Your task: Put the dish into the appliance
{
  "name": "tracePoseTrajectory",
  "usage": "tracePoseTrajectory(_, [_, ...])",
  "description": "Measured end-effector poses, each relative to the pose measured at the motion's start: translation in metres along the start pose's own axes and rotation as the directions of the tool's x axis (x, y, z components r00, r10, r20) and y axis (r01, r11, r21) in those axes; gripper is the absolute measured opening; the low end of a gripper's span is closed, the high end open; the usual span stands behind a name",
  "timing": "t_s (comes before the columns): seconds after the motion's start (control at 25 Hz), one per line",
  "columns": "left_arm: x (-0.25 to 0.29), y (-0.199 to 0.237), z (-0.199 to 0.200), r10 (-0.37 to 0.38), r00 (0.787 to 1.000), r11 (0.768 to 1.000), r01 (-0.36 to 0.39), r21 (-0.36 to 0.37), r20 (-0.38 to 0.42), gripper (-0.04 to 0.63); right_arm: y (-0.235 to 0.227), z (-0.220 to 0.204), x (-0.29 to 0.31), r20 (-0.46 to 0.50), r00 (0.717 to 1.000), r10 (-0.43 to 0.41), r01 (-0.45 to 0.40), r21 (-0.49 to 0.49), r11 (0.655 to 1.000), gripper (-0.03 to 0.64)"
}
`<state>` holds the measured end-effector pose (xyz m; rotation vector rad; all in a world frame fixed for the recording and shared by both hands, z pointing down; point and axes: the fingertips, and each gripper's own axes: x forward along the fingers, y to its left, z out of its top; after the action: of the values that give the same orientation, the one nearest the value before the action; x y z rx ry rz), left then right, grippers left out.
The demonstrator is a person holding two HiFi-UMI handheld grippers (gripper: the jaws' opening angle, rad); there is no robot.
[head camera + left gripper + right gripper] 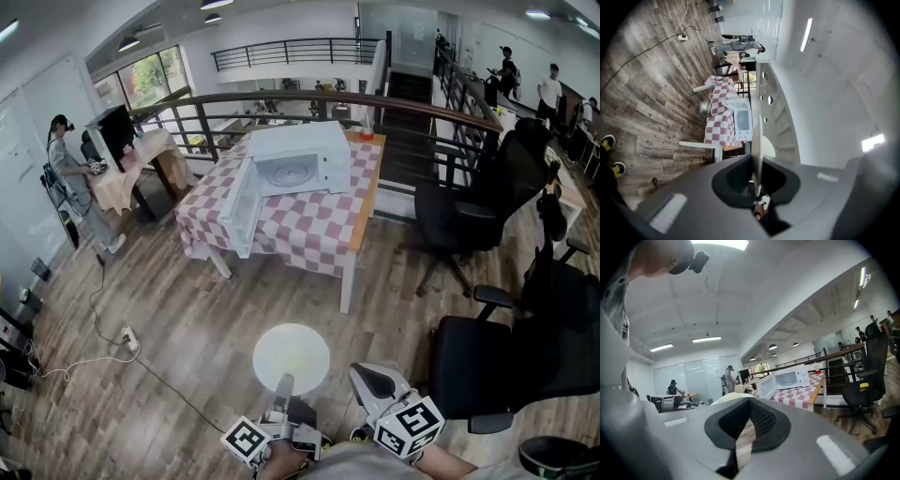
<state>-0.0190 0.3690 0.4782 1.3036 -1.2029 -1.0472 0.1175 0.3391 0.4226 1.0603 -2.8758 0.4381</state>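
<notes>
One dish (292, 356), rim between left tongs (284, 384)

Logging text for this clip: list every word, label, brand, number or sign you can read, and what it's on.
No readable text in any view.
Microwave: any brand or panel print is too small to read.
Left marker cube and right marker cube: black-and-white square patterns, no letters.
Dish: plain white, no print.
</notes>
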Motion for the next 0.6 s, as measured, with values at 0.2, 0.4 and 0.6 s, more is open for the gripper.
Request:
tracePoseTrajectory(0.2, [-0.01, -0.002, 0.007, -0.011, 1.0, 1.0, 0.011, -0.005, -0.004, 0.024, 0.017, -0.001, -0.001, 0.002, 0.999, 0.034, -0.034, 0.015, 0.999, 0.0])
tracePoseTrajectory(0.4, [-0.023, 0.001, 0.017, -0.018, 1.0, 1.0, 0.018, 0.003, -0.006, 0.025, 0.038, -0.007, 0.001, -0.001, 0.999, 0.048, -0.048, 0.012, 0.999, -0.001])
tracePoseTrajectory(0.6, [-0.041, 0.006, 0.028, -0.01, 1.0, 1.0, 0.01, -0.007, -0.009, 0.023, 0.061, -0.012, 0.002, -0.012, 0.999, 0.049, -0.049, 0.015, 0.999, -0.002])
